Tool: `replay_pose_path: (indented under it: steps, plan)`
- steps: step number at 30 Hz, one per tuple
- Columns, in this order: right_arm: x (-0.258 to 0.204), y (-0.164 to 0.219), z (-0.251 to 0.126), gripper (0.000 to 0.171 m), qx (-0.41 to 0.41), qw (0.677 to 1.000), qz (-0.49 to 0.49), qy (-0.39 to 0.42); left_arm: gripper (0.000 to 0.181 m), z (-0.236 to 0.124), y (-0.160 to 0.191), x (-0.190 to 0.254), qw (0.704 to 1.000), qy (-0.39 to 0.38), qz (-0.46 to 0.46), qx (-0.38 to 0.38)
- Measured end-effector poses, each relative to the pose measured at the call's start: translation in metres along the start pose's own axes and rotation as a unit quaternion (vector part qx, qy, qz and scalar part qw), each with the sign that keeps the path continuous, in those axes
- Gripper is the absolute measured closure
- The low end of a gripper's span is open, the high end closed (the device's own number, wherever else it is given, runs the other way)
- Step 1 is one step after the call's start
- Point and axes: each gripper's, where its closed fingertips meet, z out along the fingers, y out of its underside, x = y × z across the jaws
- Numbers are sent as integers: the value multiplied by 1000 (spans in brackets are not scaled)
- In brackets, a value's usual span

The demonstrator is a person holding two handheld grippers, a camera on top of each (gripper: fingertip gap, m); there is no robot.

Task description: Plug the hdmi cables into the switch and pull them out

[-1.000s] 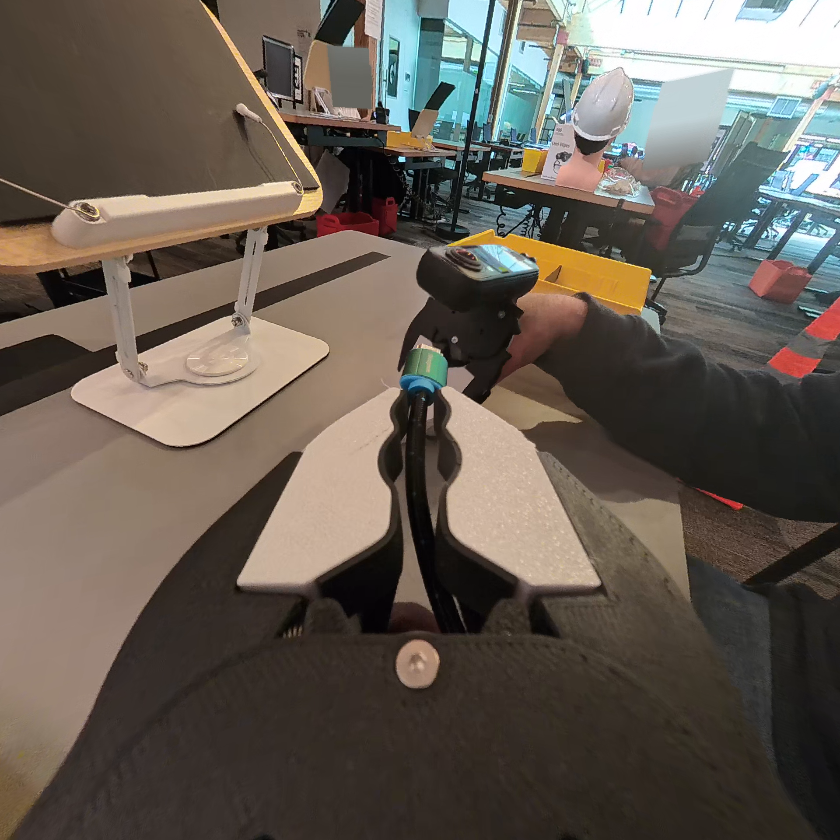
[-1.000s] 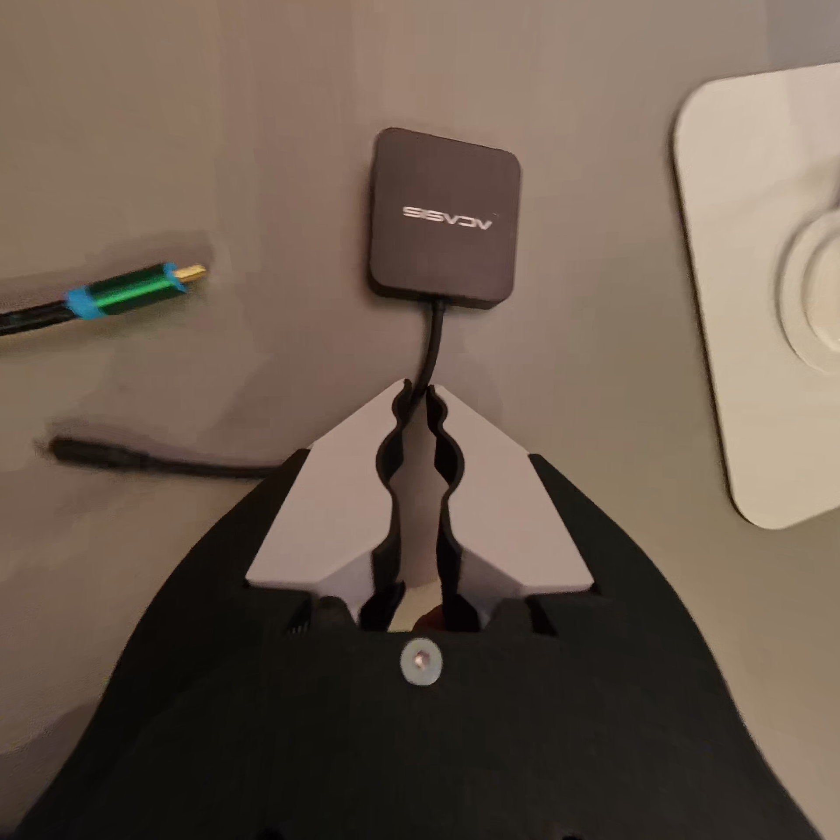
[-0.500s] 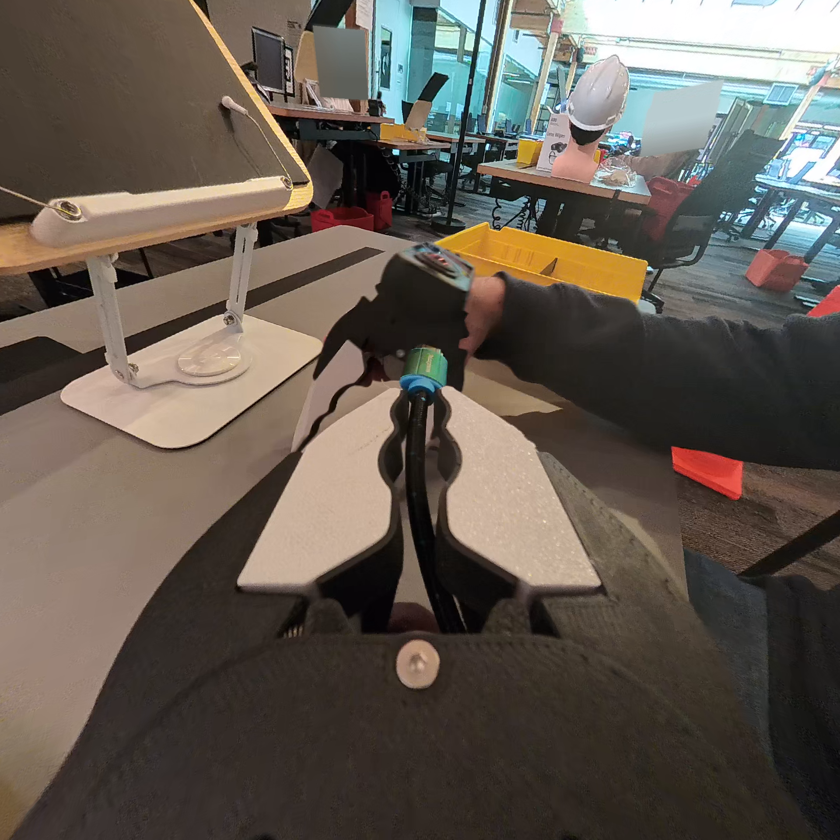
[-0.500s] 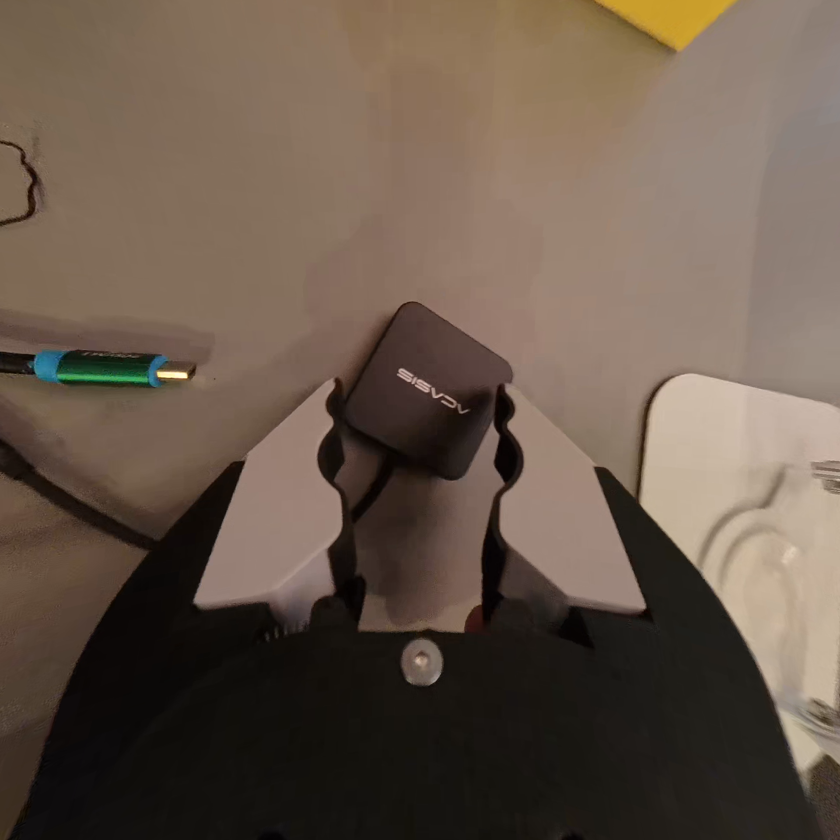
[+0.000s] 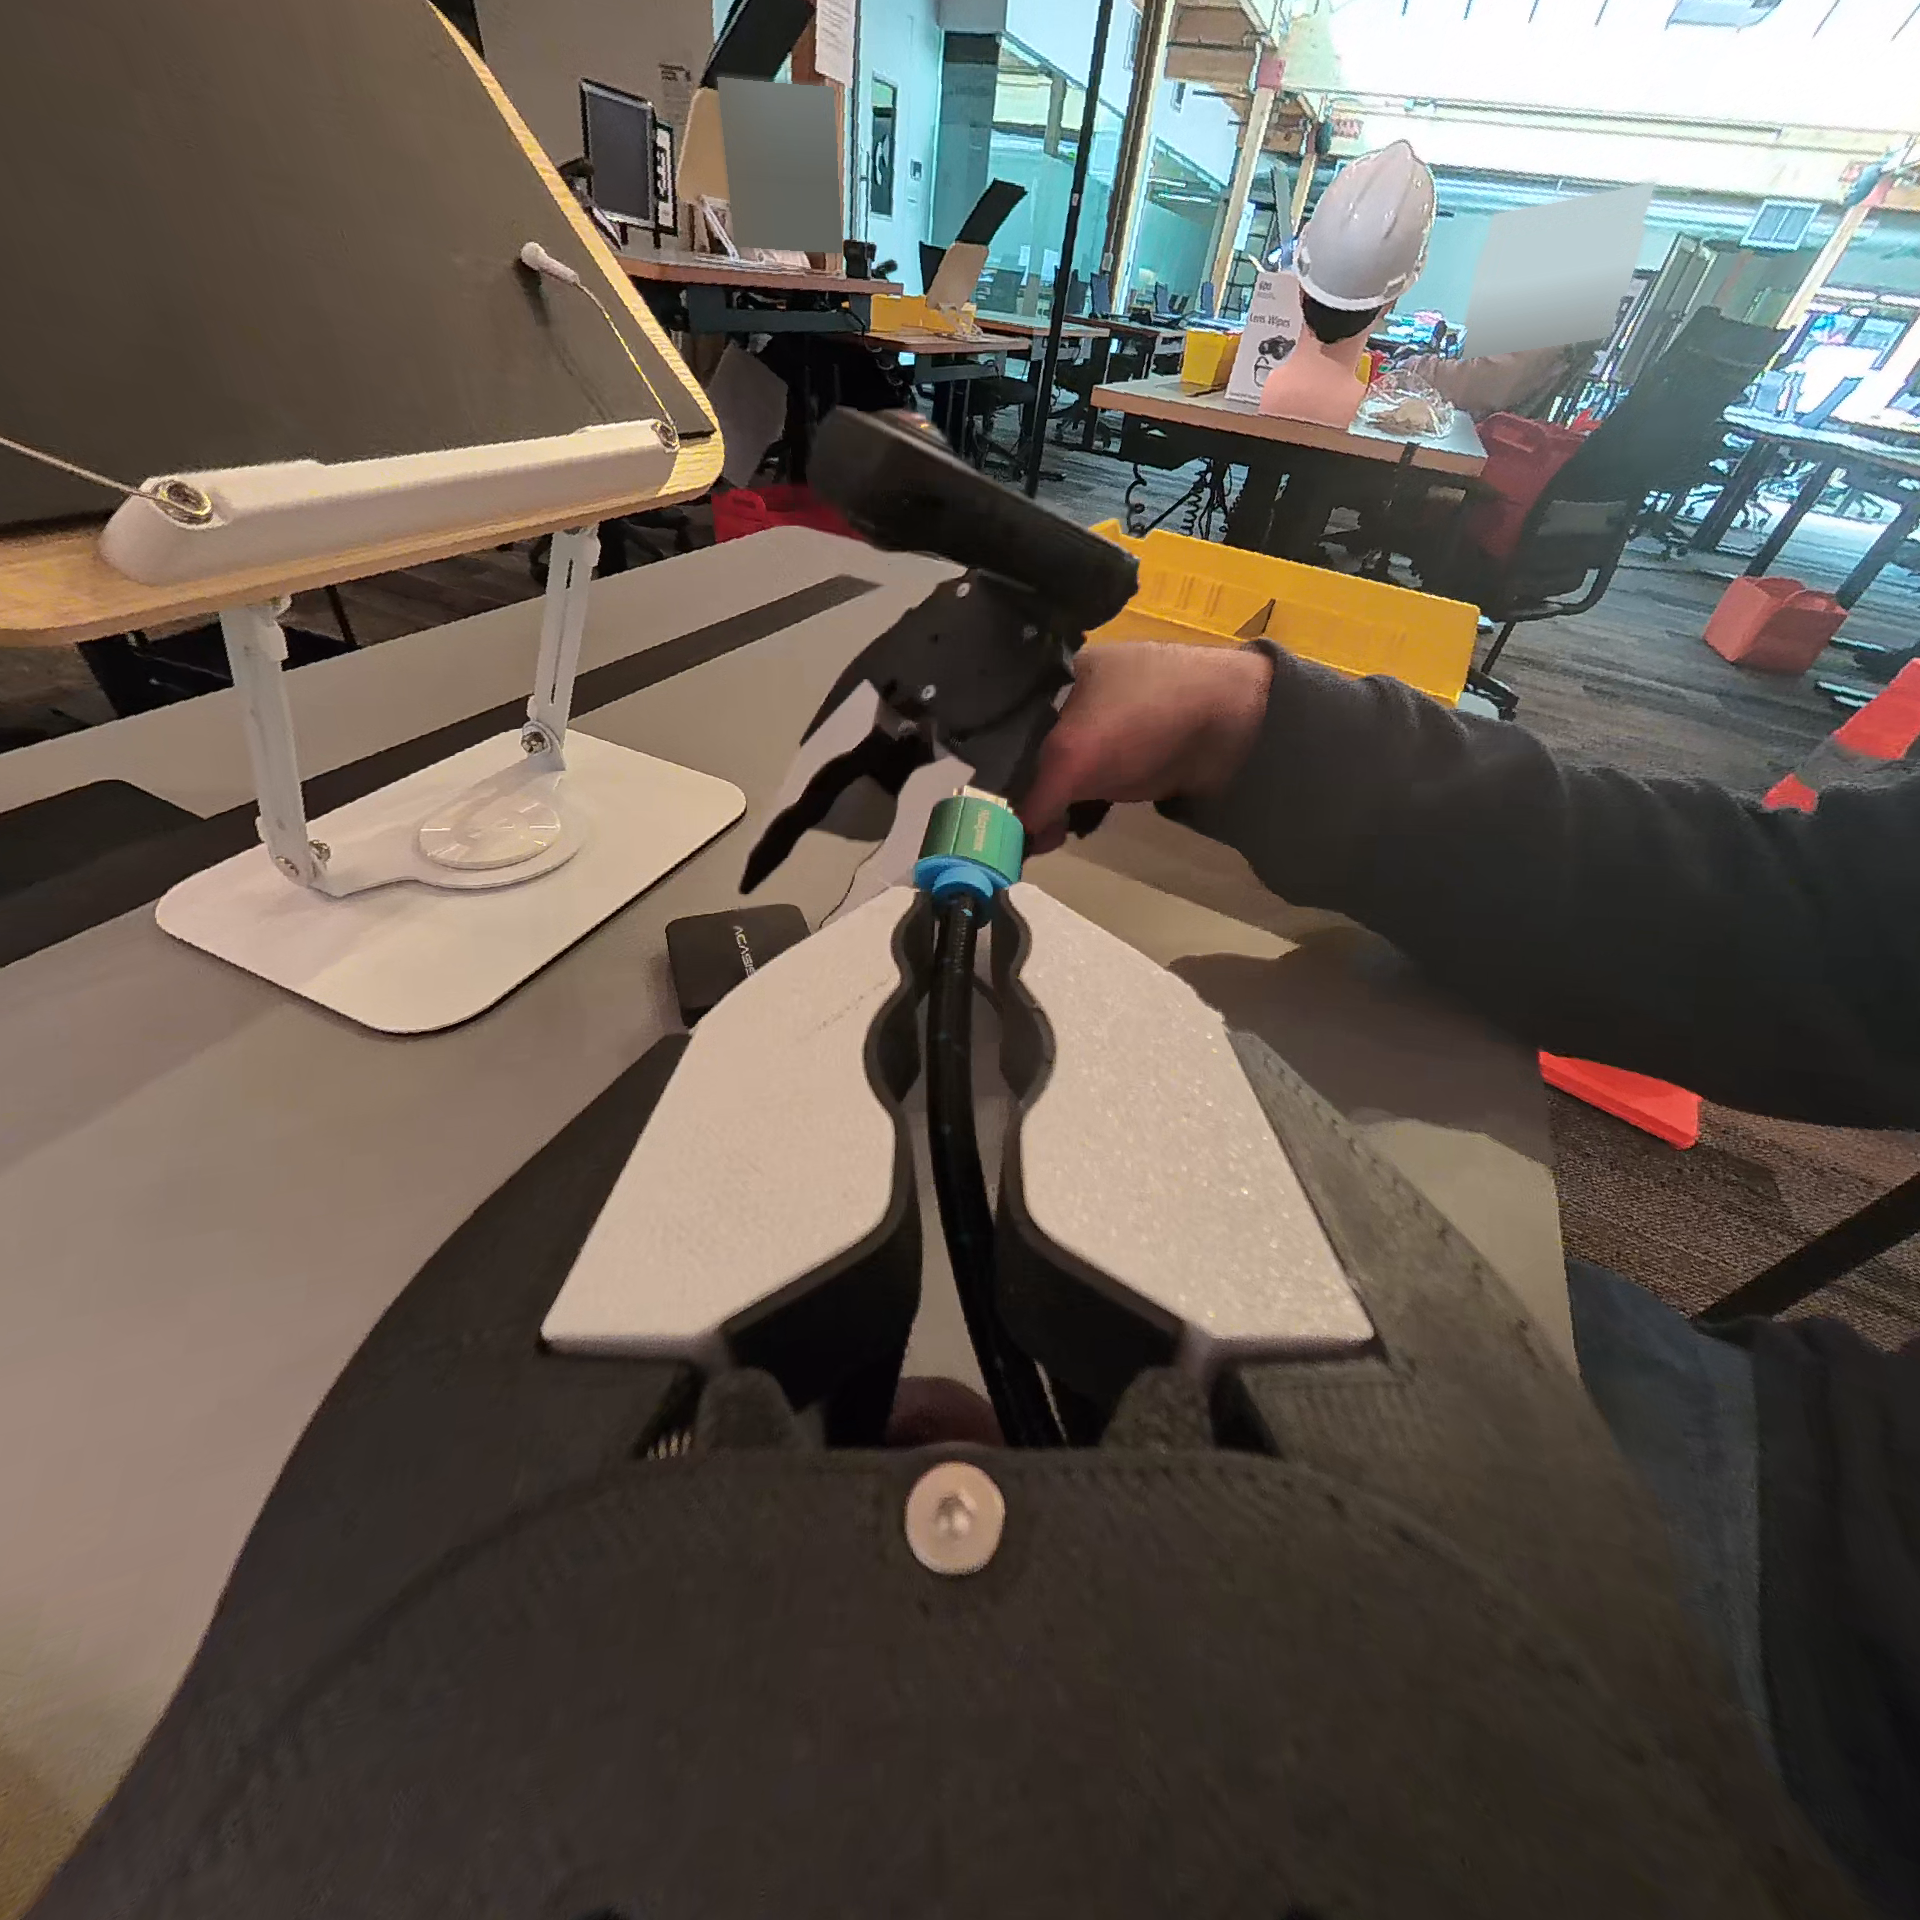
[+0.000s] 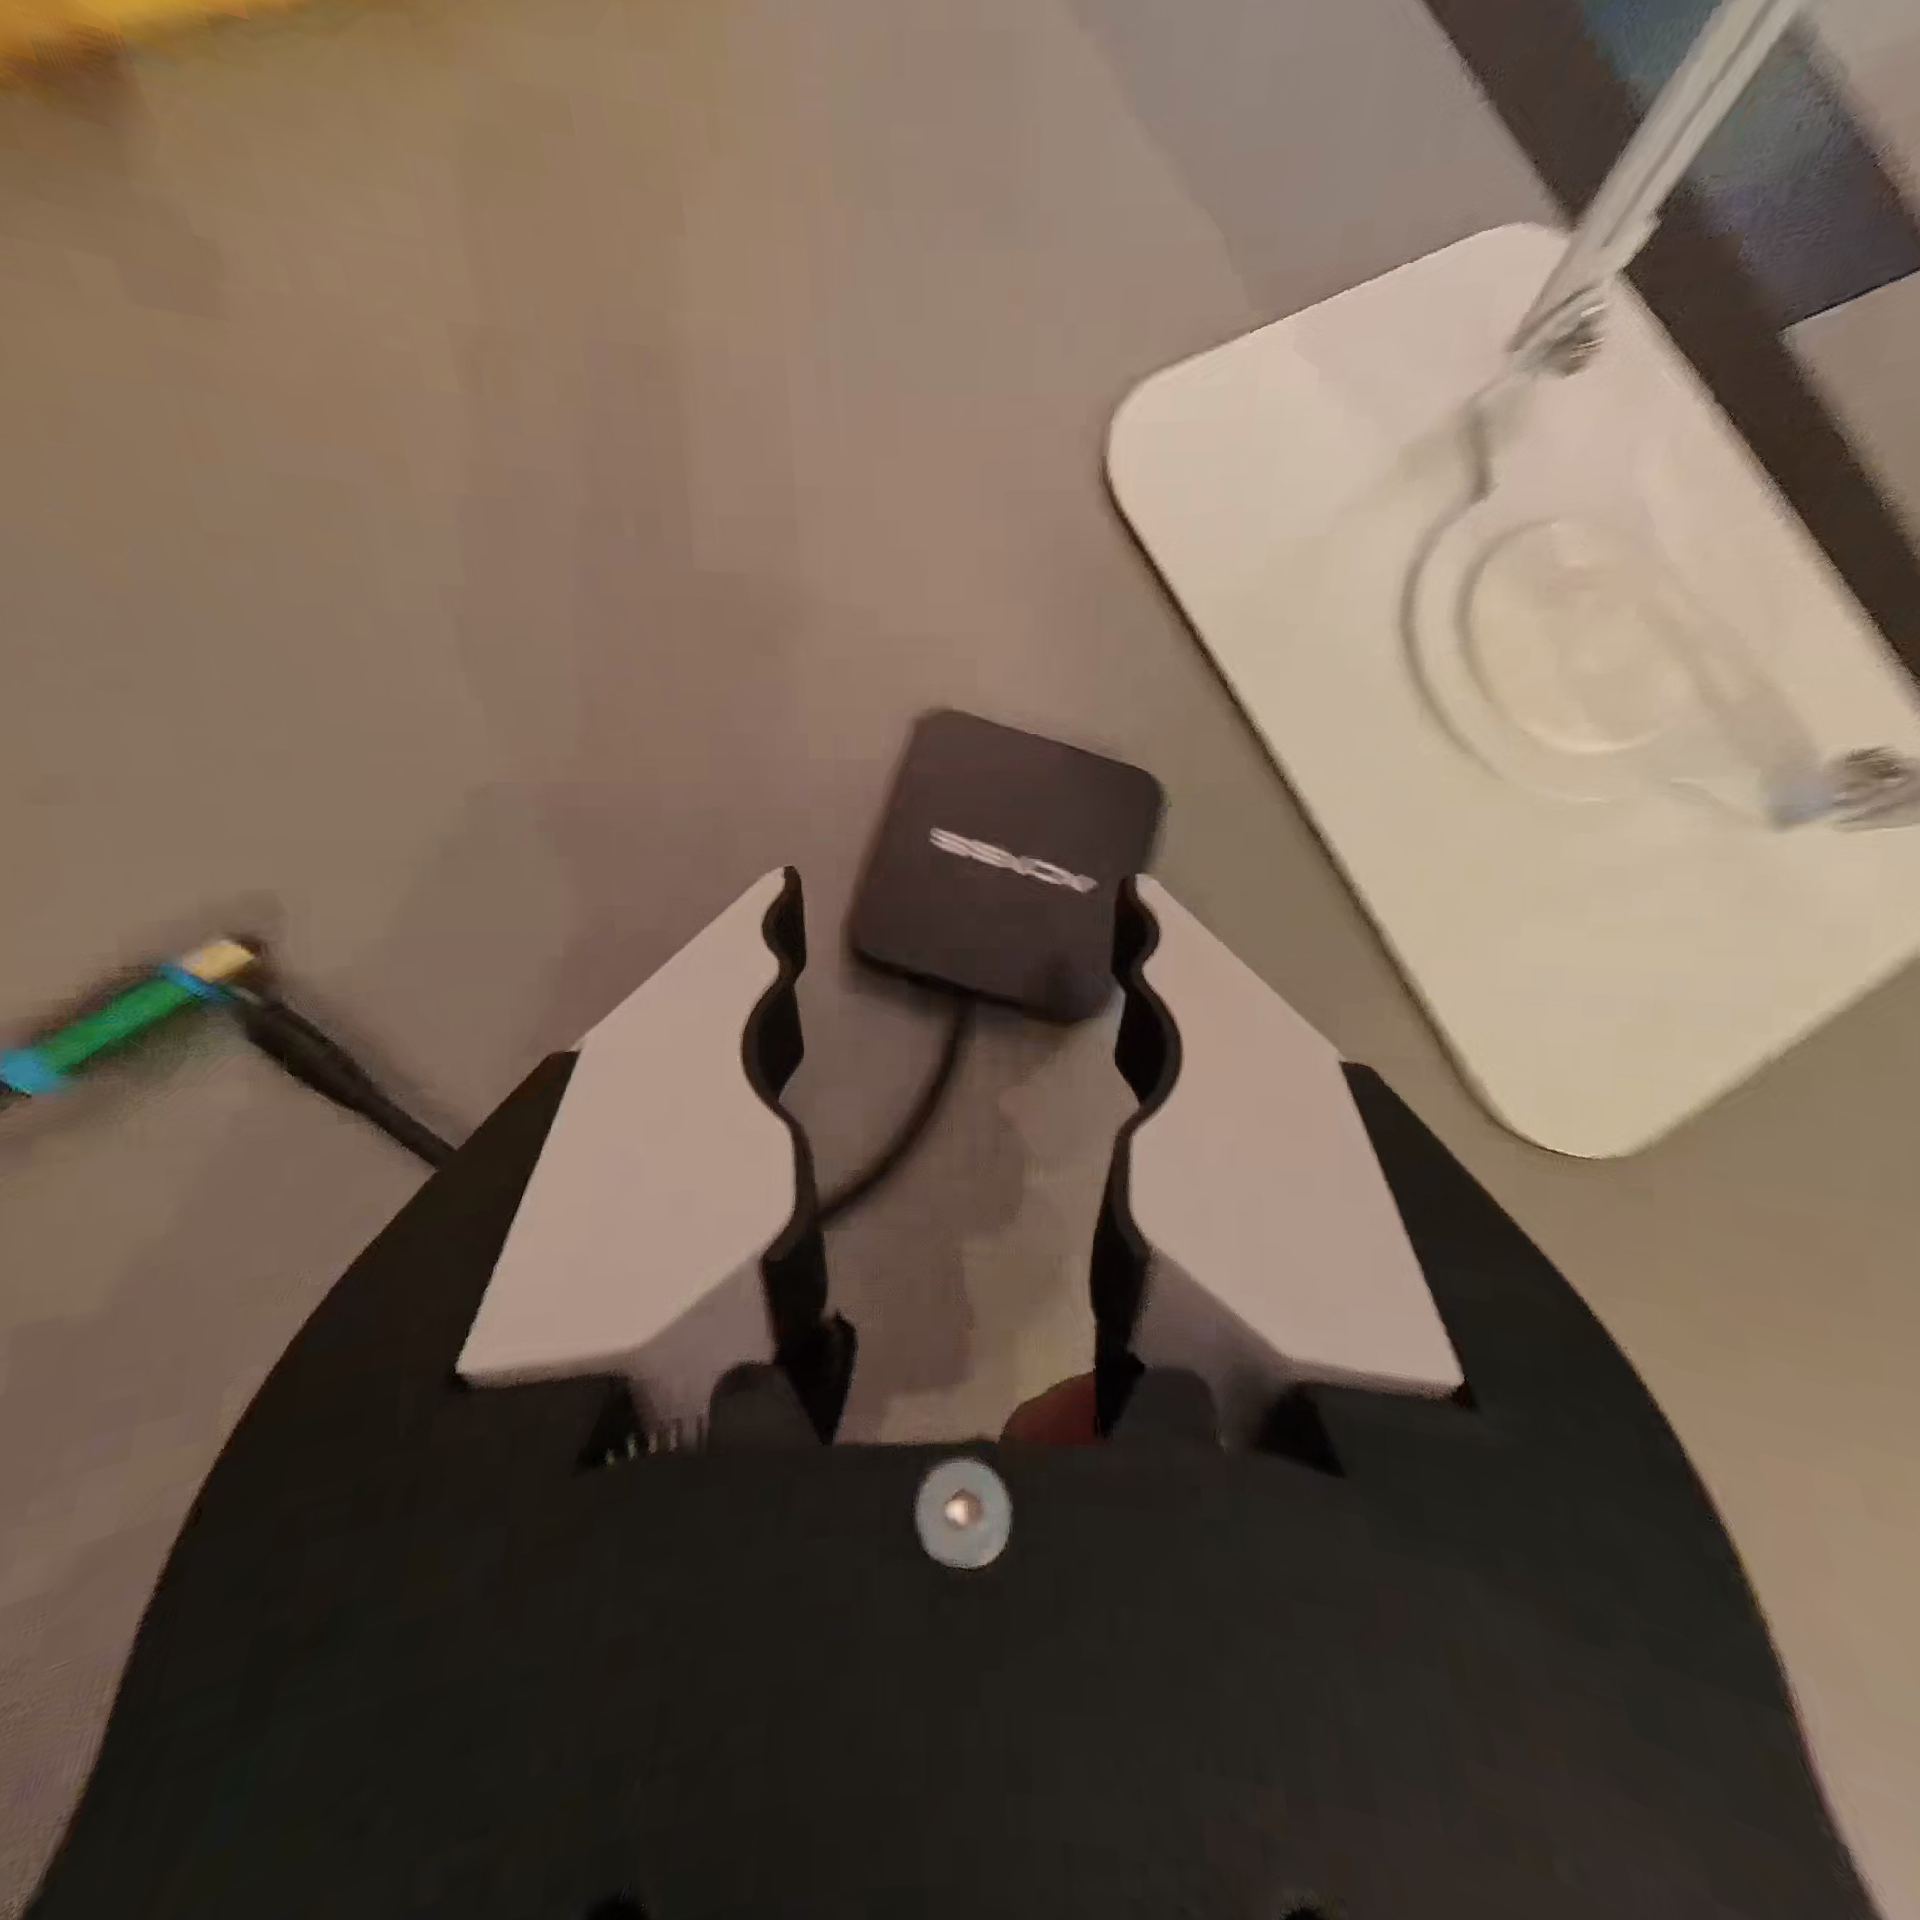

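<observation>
My left wrist camera is looking low and level across the grey table (image 5: 260,1195) into the workshop, right one is aiming steeply down from close, both are sharing the black switch (image 6: 1003,862) and white stand base (image 5: 457,894).

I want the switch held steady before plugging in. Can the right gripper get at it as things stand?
Probably yes. The right gripper is open just short of the switch, which lies flat on the table with nothing between; only its own thin lead runs between the fingers.
</observation>
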Motion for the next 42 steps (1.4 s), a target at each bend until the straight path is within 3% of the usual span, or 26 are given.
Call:
replay_pose_path:
  steps: [3,4,10,12,14,17,18,21,27,32,35,39,42]
  plan:
    - [30,38,-6,133,-89,994,-32,59,172,1,0,1,1000,0,1,-1]
    - [26,49,-5,147,-111,992,-31,40,172,2,1,2,1000,0,0,-2]
    - [-37,34,8,166,-72,994,-27,-78,172,4,4,3,1000,4,-1,-5]
    - [-52,27,10,155,-53,992,-16,-117,172,3,4,2,1000,5,-2,-6]
    - [-45,26,8,143,-52,993,-40,-103,172,2,4,2,1000,3,-1,-5]
    - [-34,16,1,107,-42,978,-196,-59,172,0,2,-1,1000,1,-2,-2]
    - [-39,9,1,103,-37,966,-251,-56,172,0,2,-2,1000,1,-2,-2]
    - [-62,-22,8,114,-8,931,-358,-71,172,2,4,-2,1000,-1,-2,-4]
    - [-75,-39,34,111,-41,879,-463,-109,172,-2,0,-1,1000,-1,3,-2]
    - [-74,-40,41,91,-48,859,-486,-151,172,-8,-1,-4,1000,-3,0,-1]
    - [-79,-40,39,89,-59,851,-492,-172,171,-17,-7,-4,1000,-11,-8,0]
    - [-94,-46,42,102,-42,847,-491,-200,172,-30,-15,-4,1000,-27,-8,0]
    - [-98,-45,45,114,-41,863,-456,-214,172,-37,-16,-7,999,-40,-21,6]
